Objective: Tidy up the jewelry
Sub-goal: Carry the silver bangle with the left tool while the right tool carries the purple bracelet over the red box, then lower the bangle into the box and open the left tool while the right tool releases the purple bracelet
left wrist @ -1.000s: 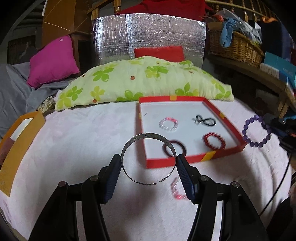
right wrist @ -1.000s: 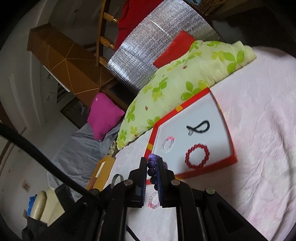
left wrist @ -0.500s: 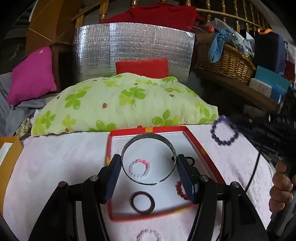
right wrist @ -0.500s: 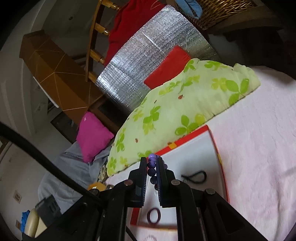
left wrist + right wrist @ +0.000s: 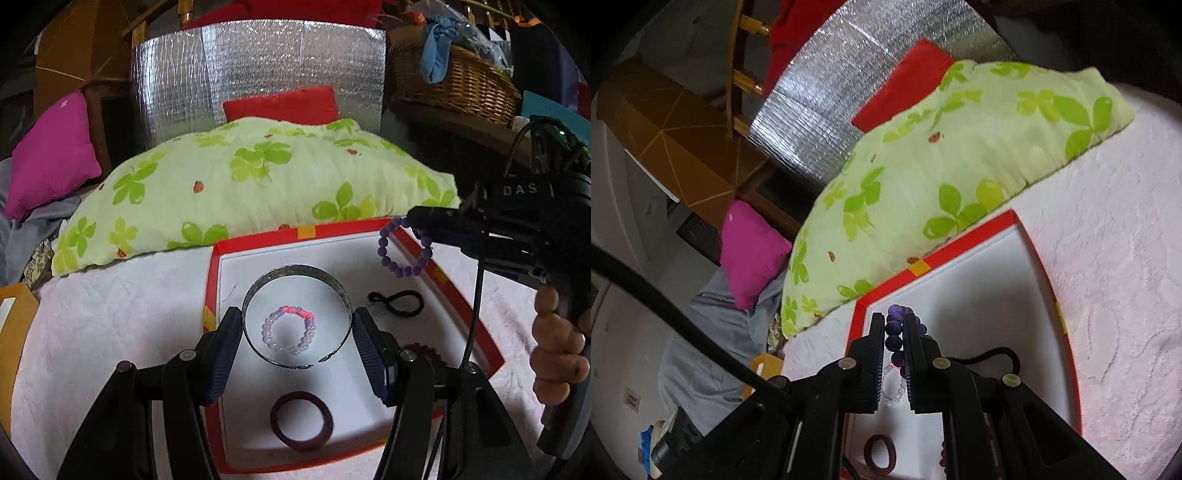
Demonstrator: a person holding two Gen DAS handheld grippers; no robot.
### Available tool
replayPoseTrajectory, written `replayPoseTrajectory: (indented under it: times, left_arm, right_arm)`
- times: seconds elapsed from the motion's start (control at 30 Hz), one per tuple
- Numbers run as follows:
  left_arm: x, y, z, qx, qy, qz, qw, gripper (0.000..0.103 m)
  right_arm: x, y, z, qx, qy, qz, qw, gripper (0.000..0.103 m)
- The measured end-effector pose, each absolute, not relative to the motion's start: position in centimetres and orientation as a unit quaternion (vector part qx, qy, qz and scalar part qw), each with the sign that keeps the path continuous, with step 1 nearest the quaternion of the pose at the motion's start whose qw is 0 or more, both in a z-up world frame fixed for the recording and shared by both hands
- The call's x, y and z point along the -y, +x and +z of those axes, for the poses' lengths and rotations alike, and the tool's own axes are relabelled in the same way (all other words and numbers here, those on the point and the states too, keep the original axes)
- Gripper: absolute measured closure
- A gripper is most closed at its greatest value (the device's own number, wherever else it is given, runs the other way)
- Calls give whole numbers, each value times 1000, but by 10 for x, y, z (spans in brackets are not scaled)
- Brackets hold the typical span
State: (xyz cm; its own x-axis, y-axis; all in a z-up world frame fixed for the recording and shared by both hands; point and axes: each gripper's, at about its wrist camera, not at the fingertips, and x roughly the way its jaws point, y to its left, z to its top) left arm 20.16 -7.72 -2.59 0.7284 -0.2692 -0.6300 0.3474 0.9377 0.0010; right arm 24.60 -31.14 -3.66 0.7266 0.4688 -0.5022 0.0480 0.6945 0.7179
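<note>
While both bracelets hang overhead, hair ties (image 5: 301,421) occupy the tray (image 5: 213,306).

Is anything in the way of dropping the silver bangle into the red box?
Nothing blocks it. The silver bangle, held in the left gripper, hangs above the red box, right over the pink-and-white bead bracelet, so it may land on that.

A pale pink bedspread (image 5: 110,325) covered the bed, with a green-flowered pillow (image 5: 258,184) lying across it. Behind stood a silver foil panel (image 5: 258,66), a magenta cushion (image 5: 51,151) and a wicker basket (image 5: 458,85) on a wooden shelf.
</note>
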Motion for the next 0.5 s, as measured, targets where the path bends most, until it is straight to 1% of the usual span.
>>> replayPoseTrajectory:
  times: [0.5]
  left_arm:
    - [70,215,-45,-346,73,-140,925,40]
  right_arm:
    - [288,243,-58,-381,364,141,838,92]
